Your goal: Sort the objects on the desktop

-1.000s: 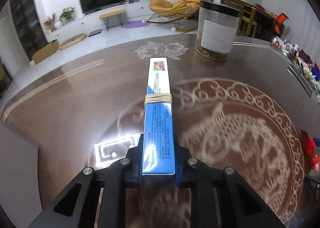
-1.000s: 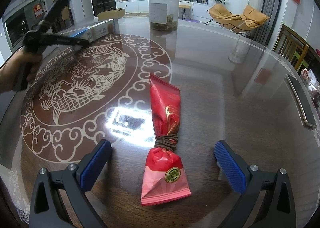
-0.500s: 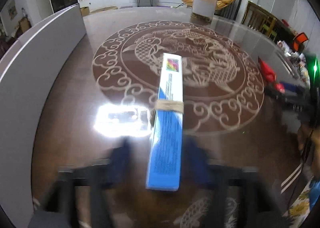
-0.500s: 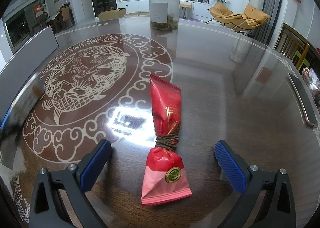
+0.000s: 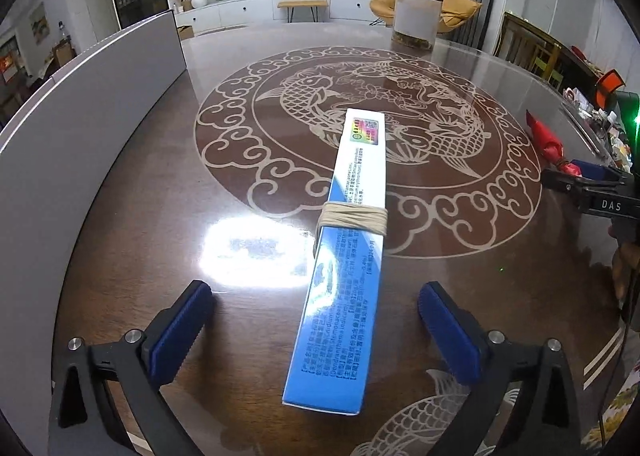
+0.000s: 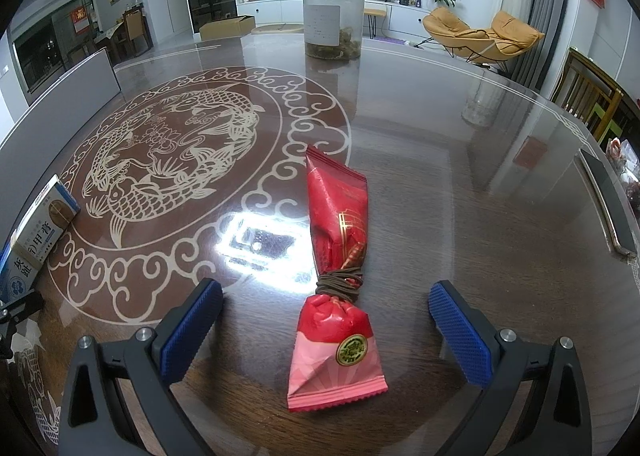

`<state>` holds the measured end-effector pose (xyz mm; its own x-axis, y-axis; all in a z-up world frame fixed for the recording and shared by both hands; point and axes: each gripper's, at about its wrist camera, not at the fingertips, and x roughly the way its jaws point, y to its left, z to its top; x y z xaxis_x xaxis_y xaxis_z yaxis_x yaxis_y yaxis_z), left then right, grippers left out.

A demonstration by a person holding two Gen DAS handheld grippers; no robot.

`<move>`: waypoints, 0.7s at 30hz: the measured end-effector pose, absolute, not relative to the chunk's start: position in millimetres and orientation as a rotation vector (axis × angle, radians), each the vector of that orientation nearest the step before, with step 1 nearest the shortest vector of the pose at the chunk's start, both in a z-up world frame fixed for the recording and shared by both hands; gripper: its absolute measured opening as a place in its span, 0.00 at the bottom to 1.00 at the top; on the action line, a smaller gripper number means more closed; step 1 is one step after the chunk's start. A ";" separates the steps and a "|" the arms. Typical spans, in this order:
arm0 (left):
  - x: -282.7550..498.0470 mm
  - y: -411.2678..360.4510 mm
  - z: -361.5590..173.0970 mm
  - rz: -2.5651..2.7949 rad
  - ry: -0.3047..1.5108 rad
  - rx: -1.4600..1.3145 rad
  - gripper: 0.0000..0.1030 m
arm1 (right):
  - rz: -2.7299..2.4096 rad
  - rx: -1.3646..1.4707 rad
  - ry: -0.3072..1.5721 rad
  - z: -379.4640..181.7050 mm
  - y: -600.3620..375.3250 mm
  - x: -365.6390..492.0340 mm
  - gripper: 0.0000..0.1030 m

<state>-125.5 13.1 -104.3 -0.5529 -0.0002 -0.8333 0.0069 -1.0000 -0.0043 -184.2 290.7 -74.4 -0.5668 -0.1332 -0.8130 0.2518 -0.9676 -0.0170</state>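
Now the left tool [image 5: 314, 322] had just been opening, its jaws spread clear of the long blue-and-white rubber-banded cardboard box [image 5: 348, 252] lying on the dark glossy counter [image 5: 160, 195] between them, seemingly light and stiff, best pinched across its narrow sides.

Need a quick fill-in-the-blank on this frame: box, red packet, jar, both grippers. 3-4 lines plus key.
1. A tan ____ band is wound around the blue box.
2. The left gripper has just been opening; its pads stand ____ of the box lying between them.
3. The red packet lies between the right gripper pads and is tied with a ____ cord.
4. The jar at the table's far side has a ____ lid.

Missing words: rubber; clear; brown; black
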 end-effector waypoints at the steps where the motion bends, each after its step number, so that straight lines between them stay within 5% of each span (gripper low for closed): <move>1: -125.0 12.4 -104.1 -2.766 0.011 1.482 1.00 | -2.595 1.331 0.192 -74.3 290.7 -184.2 1.00; 21: -123.7 11.4 -103.7 -2.766 0.012 1.476 1.00 | -2.596 1.331 0.191 -74.4 290.7 -184.2 1.00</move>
